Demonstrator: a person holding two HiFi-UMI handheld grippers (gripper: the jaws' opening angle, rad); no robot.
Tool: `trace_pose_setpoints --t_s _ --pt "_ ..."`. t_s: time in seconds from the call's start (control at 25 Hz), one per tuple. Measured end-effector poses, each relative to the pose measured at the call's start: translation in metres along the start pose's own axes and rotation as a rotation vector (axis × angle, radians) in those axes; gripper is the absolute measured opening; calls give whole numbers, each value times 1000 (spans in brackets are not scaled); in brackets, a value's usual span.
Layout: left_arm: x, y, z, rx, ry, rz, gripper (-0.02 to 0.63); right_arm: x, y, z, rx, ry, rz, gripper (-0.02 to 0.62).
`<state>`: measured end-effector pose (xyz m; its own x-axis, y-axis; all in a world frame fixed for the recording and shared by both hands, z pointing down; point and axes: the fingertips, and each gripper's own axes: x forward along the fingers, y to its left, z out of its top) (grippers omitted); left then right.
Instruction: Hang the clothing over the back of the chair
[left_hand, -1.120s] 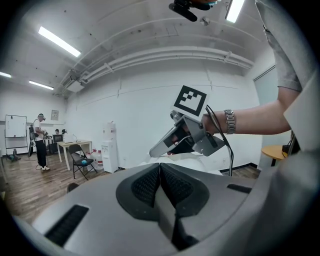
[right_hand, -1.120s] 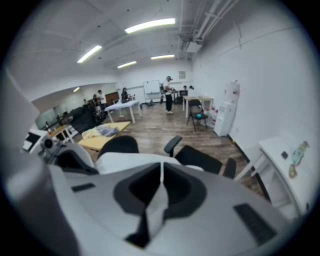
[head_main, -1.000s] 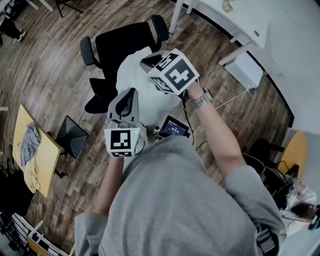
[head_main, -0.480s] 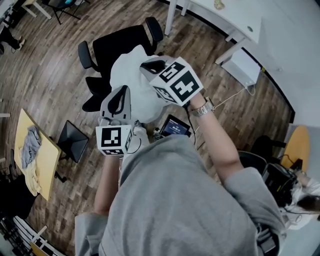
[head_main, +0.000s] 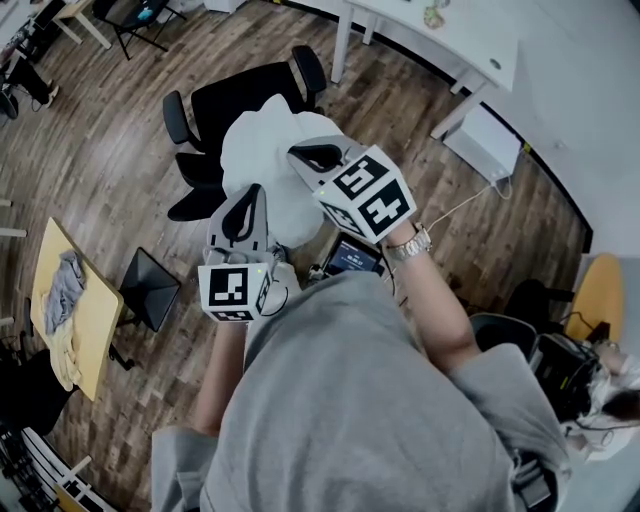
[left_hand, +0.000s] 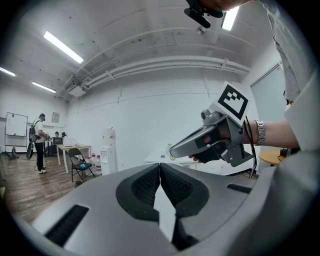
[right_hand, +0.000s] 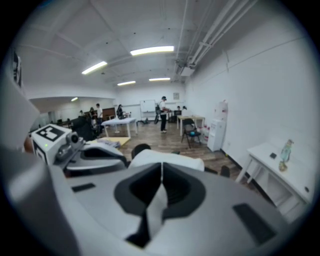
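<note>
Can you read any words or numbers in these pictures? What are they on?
Nothing here can be read.
Small dark screen with a bluish glow: writing too small and blurred.
Black-and-white square markers on the two white cubes: patterns, not letters or numbers.

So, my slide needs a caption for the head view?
Left gripper and right gripper clamp a white garment at a black chair.

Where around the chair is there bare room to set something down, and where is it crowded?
Bare wood floor lies between the black chair and the yellow table, and again between the chair and the white desk. The table's chair-side strip is bare; clothes cover the rest. The white garment hides much of the chair, crowding it.
</note>
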<state>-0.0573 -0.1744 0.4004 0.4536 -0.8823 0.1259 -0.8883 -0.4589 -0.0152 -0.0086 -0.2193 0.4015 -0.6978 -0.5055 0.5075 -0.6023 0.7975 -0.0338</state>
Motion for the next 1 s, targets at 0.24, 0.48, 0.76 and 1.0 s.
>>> trace_pose_setpoints --t_s 0.24,0.48,0.76,1.0 --pt "-15 -11 -2 -10 -4 18 35 -19 14 -5 20 -95 -18 35" --pt "-30 -19 3 15 -16 28 35 -32 23 -15 50 -145 -40 34" --pt "-46 -22 15 30 -45 41 35 -55 29 -16 62 -218 -63 34" --pt "-51 -27 21 57 -57 44 35 -74 26 -19 114 -266 -87 34"
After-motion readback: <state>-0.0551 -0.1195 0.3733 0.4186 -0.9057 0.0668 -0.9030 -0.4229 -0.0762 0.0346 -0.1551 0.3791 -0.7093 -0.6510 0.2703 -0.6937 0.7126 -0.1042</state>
